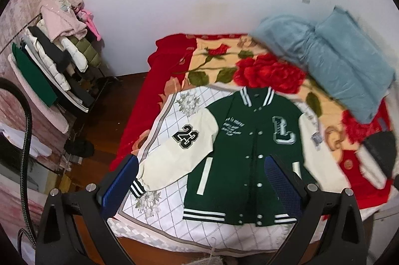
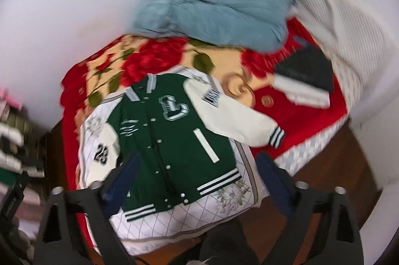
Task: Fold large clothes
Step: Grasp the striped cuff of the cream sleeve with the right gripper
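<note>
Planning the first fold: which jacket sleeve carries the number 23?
The cream sleeve toward the clothes rack; the other sleeve has only a small patch.

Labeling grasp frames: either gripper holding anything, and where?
Nothing held. Left gripper and right gripper are both open above the jacket.

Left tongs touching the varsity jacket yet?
Cannot tell. In the left wrist view the open left tongs frame the varsity jacket, which lies flat and undisturbed, but neither view plainly shows contact or a gap.
</note>
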Motion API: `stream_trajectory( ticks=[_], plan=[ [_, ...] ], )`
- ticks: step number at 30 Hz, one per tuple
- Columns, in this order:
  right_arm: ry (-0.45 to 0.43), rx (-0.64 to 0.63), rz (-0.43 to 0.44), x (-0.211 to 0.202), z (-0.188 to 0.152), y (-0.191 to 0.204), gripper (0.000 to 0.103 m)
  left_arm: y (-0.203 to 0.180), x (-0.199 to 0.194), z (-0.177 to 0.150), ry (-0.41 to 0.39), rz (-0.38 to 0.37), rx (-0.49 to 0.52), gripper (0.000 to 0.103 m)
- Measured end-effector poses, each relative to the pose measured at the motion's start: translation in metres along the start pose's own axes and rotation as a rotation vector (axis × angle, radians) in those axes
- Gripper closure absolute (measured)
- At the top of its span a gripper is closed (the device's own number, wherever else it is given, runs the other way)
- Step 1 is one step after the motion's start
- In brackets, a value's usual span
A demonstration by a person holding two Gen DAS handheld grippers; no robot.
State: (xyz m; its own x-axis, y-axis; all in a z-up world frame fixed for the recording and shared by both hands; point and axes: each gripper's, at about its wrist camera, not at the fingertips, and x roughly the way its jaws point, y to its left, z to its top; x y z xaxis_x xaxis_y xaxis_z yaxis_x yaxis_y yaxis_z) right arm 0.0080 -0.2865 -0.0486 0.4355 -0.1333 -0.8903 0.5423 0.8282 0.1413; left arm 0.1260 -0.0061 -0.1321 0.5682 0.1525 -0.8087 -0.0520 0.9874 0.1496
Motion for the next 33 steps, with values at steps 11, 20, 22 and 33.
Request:
stream_trajectory(
  ticks=[11, 20, 22, 33],
  plan=[
    [0.192, 0.389, 0.039, 0.24, -0.003, -0.165, 0.022, -0.095, 0.159, -0.016, 0.124, 0.072, 0.041, 0.0],
    [0.277, 0.804, 0.024, 0.438, -0.054, -0.285, 0.022, -0.157, 0.288, -0.064, 0.319, 0.141, 0.038, 0.0],
    [0.26, 0.873, 0.041, 0.465, -0.06, -0.301, 0.022, -0.171, 0.306, -0.07, 0.341, 0.135, 0.047, 0.0],
    [-0.005, 0.922, -0.051, 0.498, -0.01, -0.295, 0.082, -0.231, 0.377, -0.065, 0.325, 0.073, 0.123, 0.0]
  ],
)
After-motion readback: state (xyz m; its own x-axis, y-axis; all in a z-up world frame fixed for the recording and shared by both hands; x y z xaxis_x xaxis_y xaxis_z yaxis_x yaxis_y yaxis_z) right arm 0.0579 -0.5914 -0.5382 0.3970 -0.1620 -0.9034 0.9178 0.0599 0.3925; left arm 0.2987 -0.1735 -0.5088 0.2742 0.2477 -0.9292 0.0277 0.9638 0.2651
